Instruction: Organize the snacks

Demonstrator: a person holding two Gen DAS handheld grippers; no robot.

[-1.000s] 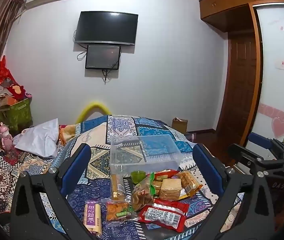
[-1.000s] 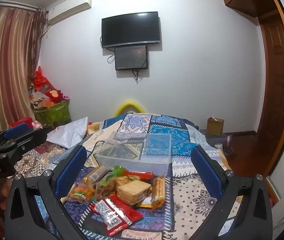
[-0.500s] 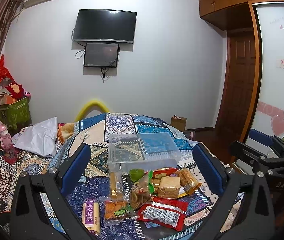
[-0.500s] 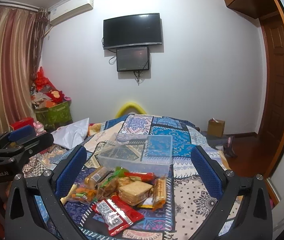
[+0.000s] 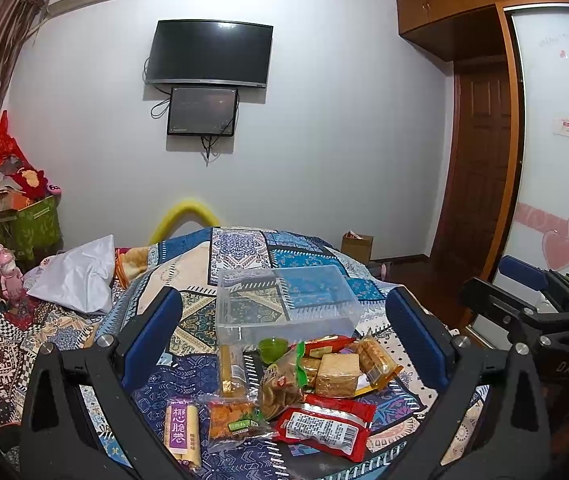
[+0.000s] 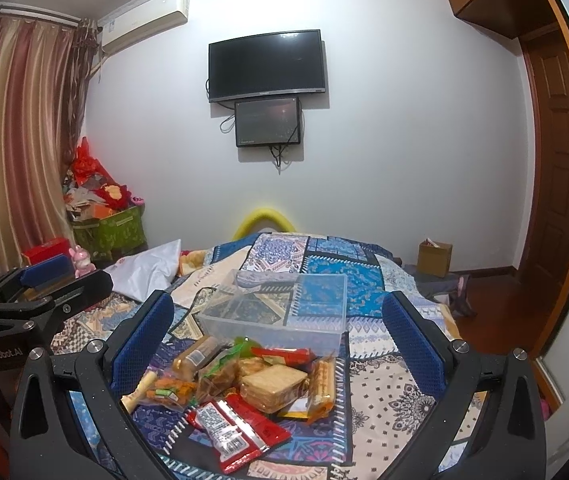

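Snacks: a loose heap of packets (image 5: 304, 384) lies on the patterned bedspread (image 5: 240, 248), just in front of the clear plastic box (image 5: 284, 300).
Box: empty as far as I can see, standing open-topped on the bed, its long side running roughly left to right in the left wrist view.
Left gripper (image 5: 284, 344): jaws spread wide, nothing between them, hanging above the heap.
Right gripper (image 6: 280, 340): jaws released as well, framing the same heap from the other side.
Long axes: the purple-labelled roll (image 5: 182, 430) points away from the camera toward the box; the red packet (image 5: 324, 426) lies slantwise, its length crossing the view; the golden stick pack (image 5: 230, 372) points at the box wall.
Stacked crackers (image 6: 274, 386): a squat block in the middle, other packets leaning on it.
Risk: the wrappers overlap, so closing on one could drag a neighbour along.
Risk: slick film on soft bedding may slip from the pads.
Risk: both grippers aiming at one pile could collide.
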